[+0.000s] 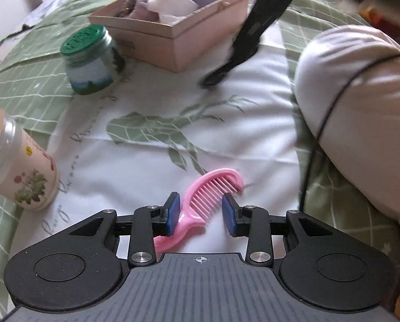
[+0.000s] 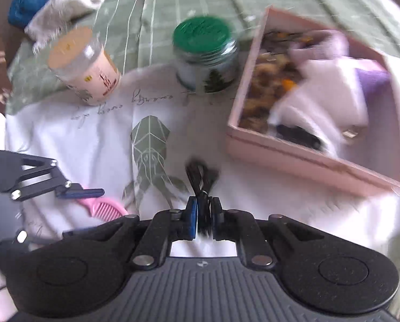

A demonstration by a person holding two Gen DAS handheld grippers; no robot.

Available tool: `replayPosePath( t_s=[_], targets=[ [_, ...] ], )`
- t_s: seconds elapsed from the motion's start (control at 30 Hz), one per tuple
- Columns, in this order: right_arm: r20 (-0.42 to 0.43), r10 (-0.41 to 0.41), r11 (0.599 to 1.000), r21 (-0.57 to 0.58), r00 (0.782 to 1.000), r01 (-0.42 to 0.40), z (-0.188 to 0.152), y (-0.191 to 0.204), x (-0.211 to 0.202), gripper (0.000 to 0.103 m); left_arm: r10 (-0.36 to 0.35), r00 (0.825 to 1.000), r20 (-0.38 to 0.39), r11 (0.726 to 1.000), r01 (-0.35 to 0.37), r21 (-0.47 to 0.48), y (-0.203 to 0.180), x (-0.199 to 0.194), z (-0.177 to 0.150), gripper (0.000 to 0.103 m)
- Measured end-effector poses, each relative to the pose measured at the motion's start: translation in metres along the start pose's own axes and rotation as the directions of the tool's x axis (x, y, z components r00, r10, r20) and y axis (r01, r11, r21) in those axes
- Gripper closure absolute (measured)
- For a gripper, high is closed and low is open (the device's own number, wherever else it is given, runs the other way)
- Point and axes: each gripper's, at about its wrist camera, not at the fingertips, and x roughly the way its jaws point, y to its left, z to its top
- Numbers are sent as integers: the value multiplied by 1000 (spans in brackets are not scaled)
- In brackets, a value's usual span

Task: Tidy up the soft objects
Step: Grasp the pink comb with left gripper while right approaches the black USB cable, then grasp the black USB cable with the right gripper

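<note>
Here, a soft bedspread (image 1: 151, 139) of white and sage-green cloth, printed with angular leaf shapes and thin grid lines, serves as the work surface. On it sits a shallow, square pink box (image 1: 183, 45) with smooth, stiff walls, packed with folded fabrics in white, lilac and mottled brown. Just beside the box stands a squat glass jar (image 1: 89, 61) with a ribbed green screw lid and a pine-tree print. Further to the near left, a tapered cream cup (image 1: 22, 166) with a clear plastic lid and a flower print leans at a tilt.

A glossy pink plastic comb (image 1: 200, 204), curved at the top with a looped handle, lies flat on the white cloth. The left gripper (image 1: 201, 212) hangs over it with its blue-padded fingers spread wide on either side of the comb's teeth; the left pad overlaps the handle in the picture, and whether it touches the comb cannot be told.

The right gripper (image 2: 203, 216) is clamped tight on a black, wispy, fibrous tuft (image 2: 202, 177), which fans out past the fingertips just above the sheet, near the box's front corner. In the left wrist view that gripper appears as a blurred dark shape reaching down beside the box. A pale, smooth sleeve (image 1: 361, 102) with dark piping fills the right edge.
</note>
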Motion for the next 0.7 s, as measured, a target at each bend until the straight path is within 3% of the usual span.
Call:
replayPosePath(
  t_s=[0.17,0.3,0.33,0.37,0.47,0.6,0.7],
  targets=[
    [81,-5,991,132,997,-6,-43,-36,-56,93,39,999,11,996,-38,-86,-3,5,-6,64],
    [79,-7,989,150,997,-5,-50,-49,-66,91,70,997,24,975,-63,-214,-2,5,-6,68],
    [64,4,987,161,998,-14,-48,-52,-64,84,81,997,18,967,-74,-242,-3,2,-7,73],
    [45,25,985,167,999,-32,-43,-53,-60,73,90,996,11,959,-84,-272,-4,0,-8,73],
    [-11,49,992,117,999,-48,-24,-40,-38,55,124,992,5,942,-116,-316,-11,-3,-13,73],
    [-120,-25,999,-51,992,19,-1,-5,10,53,179,984,-6,937,-172,-305,-22,-2,-12,73],
    [-255,-85,994,-93,963,63,6,8,54,55,164,986,-27,931,-164,-327,-18,0,-9,73]
  ],
)
